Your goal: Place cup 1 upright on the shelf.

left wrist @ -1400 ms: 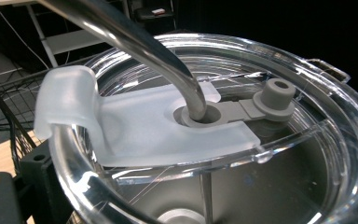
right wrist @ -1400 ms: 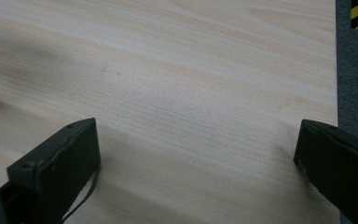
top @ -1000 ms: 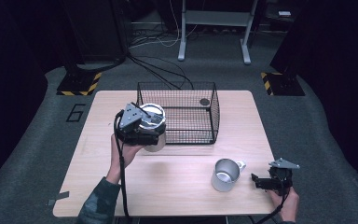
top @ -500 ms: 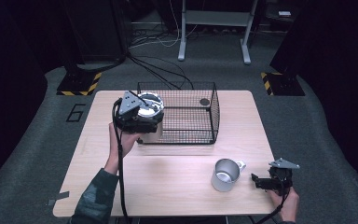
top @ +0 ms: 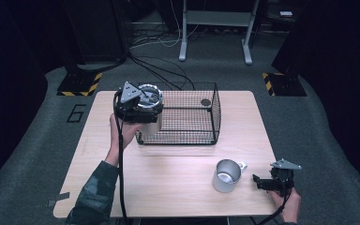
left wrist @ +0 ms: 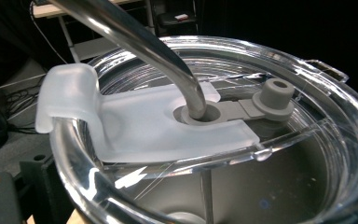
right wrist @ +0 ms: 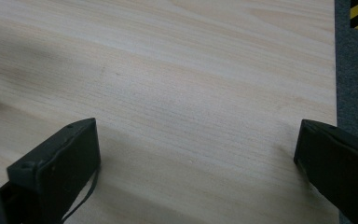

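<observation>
high view: left gripper (top: 138,110) holds a lidded tumbler (top: 149,101) upper left of centre, over the wire basket (top: 201,136) left rim; step judged: lowering it in.
left gripper view: clear lid (left wrist: 168,121) and metal straw (left wrist: 140,42) close up; jaws clamped on tumbler.
right gripper view: right gripper (right wrist: 196,158) jaws apart over bare table (right wrist: 205,70).

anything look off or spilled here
Nothing spilled or damaged. The left gripper holds a lidded tumbler with a metal straw in the air at the wire basket's left end. The steel mug stands upright on the table. The right gripper rests open beside it.
</observation>
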`<state>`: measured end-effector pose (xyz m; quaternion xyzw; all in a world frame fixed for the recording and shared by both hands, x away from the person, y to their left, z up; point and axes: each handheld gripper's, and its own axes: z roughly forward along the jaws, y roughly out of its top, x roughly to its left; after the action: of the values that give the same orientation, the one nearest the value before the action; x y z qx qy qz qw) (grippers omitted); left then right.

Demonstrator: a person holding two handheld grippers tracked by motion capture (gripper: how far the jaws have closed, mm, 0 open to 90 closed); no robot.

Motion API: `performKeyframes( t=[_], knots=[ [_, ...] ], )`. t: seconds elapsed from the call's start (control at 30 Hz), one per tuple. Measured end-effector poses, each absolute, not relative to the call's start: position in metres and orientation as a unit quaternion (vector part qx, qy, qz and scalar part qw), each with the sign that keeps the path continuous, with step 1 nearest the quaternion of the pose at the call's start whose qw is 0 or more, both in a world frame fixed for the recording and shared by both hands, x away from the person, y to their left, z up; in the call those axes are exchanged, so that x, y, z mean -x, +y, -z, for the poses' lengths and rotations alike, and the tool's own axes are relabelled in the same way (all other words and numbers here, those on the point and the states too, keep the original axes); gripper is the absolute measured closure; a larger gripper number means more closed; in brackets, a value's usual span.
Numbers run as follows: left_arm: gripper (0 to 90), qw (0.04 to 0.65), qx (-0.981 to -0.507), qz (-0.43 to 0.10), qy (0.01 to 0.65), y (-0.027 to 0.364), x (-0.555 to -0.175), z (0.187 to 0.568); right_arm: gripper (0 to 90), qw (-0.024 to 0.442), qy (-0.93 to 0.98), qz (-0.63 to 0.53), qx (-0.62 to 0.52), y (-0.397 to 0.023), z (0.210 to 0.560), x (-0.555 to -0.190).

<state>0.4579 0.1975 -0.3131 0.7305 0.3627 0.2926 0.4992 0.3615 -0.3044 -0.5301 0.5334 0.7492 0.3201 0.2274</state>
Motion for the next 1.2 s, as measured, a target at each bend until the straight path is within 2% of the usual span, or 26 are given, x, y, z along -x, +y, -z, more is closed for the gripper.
performKeyframes(
  t=[0.43,1.2],
  knots=[
    [3.2,0.494,-0.731,-0.294,0.368,0.194,-0.48,0.309,0.0,0.228,0.749,-0.32,-0.533,-0.304,0.53,-0.361],
    [3.2,0.462,-0.743,-0.282,0.394,0.187,-0.52,0.324,0.0,0.228,0.749,-0.32,-0.533,-0.304,0.53,-0.361]
  ],
)
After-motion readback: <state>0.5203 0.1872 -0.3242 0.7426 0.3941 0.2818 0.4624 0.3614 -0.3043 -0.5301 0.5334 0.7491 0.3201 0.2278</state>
